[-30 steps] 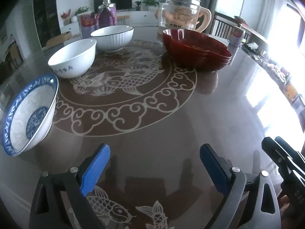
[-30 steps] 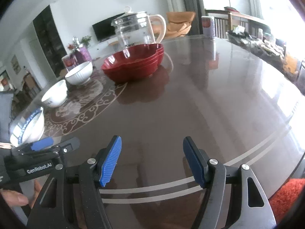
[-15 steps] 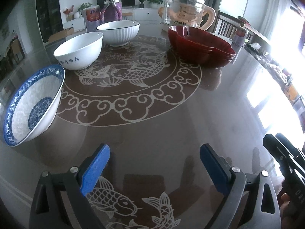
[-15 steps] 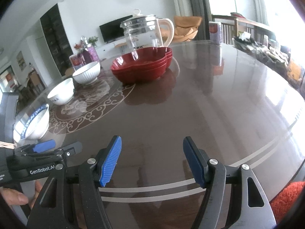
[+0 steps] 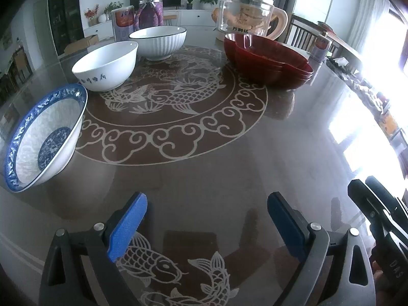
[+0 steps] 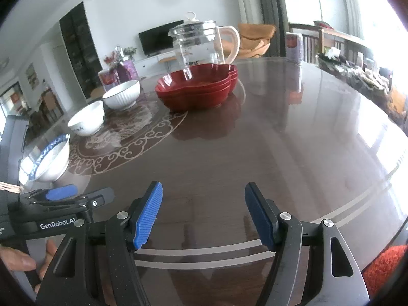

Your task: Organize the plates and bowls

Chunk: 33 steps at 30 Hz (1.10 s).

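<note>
Plates, red and lobed, sit nested in one stack on the far right part of the tabletop, at the edge of the round fish medallion. A glass kettle stands just behind the stack. Three bowls stand apart from each other in a row along the left side of the medallion. The ribbed bowl, white with a dark rim, is farthest. The white bowl, with dark characters on its side, is next. The blue-rimmed bowl is nearest to me and appears tipped toward the camera, though the lens distortion makes this uncertain. All three bowls are upright on their feet and hold nothing that I can see.

My left hand-held gripper hovers over the near tabletop with its jaws wide apart and nothing between the blue pads. It is well apart from every bowl and from the plates.

My right hand-held gripper is also spread wide and holds nothing. It points across bare tabletop toward the plates, which are well ahead of it. In the right view the left hand-held gripper appears at the lower left, near the blue-rimmed bowl.
</note>
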Motion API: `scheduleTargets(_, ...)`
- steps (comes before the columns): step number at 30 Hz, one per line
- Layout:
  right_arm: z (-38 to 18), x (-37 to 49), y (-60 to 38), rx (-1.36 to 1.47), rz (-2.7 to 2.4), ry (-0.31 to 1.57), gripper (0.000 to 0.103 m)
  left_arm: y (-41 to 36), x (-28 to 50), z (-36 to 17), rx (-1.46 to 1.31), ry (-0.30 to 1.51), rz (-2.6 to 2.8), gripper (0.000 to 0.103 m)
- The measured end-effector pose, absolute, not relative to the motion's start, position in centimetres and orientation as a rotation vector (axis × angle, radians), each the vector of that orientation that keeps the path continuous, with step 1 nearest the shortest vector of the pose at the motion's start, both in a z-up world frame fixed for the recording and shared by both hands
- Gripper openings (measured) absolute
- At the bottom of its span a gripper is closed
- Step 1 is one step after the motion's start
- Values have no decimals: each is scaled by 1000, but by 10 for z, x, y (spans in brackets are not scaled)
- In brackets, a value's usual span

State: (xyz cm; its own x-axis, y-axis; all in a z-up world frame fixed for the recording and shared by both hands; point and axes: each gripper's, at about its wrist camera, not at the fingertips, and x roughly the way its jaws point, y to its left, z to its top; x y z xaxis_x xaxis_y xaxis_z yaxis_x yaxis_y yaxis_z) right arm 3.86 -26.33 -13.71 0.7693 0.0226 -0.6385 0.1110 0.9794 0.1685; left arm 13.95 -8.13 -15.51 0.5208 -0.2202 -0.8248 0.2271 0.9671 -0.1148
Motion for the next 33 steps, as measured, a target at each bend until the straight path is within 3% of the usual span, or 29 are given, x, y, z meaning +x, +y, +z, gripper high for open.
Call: scheduleTargets(33, -136, 38, -219, 30, -46, 693, 71, -33, 120, -139, 42, 917, -185, 95)
